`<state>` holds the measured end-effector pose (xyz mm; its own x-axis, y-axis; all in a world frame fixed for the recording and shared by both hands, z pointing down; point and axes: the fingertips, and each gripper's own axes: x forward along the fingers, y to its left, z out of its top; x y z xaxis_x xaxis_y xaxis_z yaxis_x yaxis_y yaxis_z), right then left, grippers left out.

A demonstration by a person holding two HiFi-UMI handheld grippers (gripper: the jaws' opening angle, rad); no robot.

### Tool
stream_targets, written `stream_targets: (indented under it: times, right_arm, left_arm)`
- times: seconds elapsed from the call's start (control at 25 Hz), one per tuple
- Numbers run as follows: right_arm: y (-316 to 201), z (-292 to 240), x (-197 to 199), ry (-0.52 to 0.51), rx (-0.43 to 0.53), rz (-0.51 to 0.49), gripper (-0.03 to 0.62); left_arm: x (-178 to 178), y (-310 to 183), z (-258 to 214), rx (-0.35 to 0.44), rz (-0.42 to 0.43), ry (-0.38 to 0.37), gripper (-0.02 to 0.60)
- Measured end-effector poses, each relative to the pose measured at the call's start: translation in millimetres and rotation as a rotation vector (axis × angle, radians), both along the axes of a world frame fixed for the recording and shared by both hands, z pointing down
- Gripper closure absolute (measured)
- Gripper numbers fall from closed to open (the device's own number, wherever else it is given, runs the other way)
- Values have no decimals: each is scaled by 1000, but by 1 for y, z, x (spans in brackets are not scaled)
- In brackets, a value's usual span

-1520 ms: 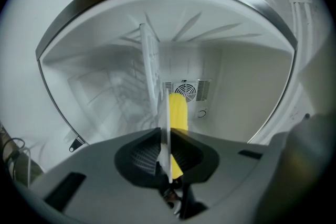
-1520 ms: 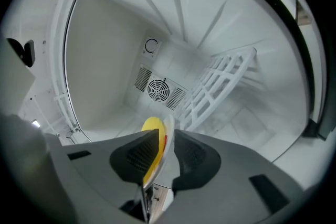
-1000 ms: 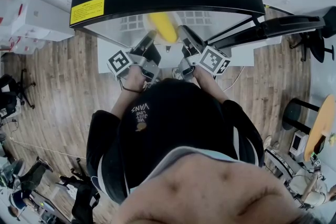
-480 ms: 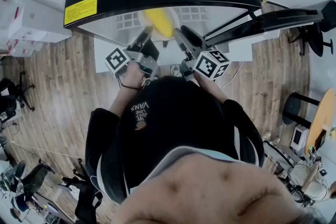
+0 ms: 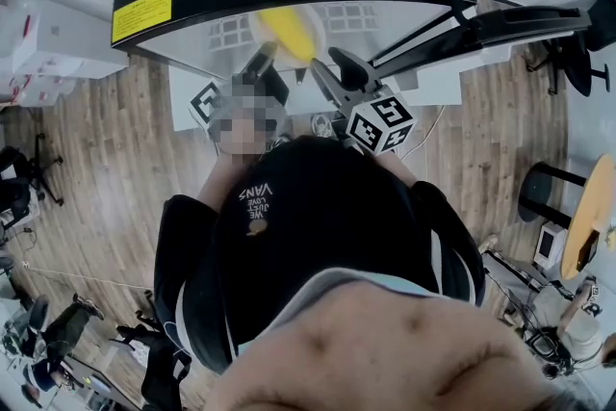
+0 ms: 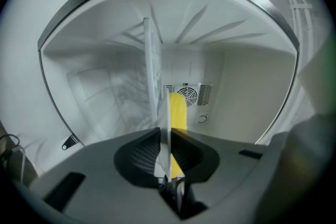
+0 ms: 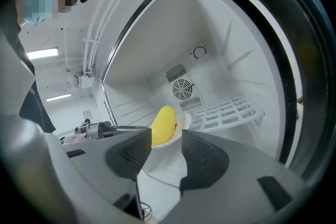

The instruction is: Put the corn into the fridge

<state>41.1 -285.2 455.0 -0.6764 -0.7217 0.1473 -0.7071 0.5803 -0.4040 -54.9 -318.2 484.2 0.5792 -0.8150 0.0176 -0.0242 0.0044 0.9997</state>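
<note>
Placing step, judged near its end: the stubby yellow corn cob (image 5: pixel 289 32) lies on a small round white plate (image 7: pixel 185 122) inside the cavity of the black-topped, white-lined fridge (image 7: pixel 210 23), at the front of the white wire shelf (image 7: pixel 226 110). Whether the plate bears fully on the shelf cannot be told.

Left gripper (image 6: pixel 166 147): jaws clenched on the plate's near rim, which shows edge-on between the pads. Right gripper (image 7: pixel 167 139): jaws have just been opening and stand released, wide apart. Plate and cob are seen beyond the gap, with neither pad touching them.

To do it well (judgement): the left gripper alone appears to carry the plate, so hold it level to keep the cob from rolling. Ease it down and further onto the shelf, and let go only once the rim is supported. Draw the right gripper straight back, clear of the rim.

Orientation: the cob's long axis runs front to back in the fridge. Its far rounded end points at the round fan grille (image 7: pixel 182 90) on the rear wall, and the near end faces the opening. It lies flat, not upright.
</note>
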Motion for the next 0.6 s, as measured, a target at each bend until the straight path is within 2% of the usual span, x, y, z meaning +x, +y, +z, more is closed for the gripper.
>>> stream_targets:
  times: [0.6]
  right_arm:
    - [13,11,-12,266,114,-8,410]
  left_arm:
    - [0,-1,0,13,0,6,546]
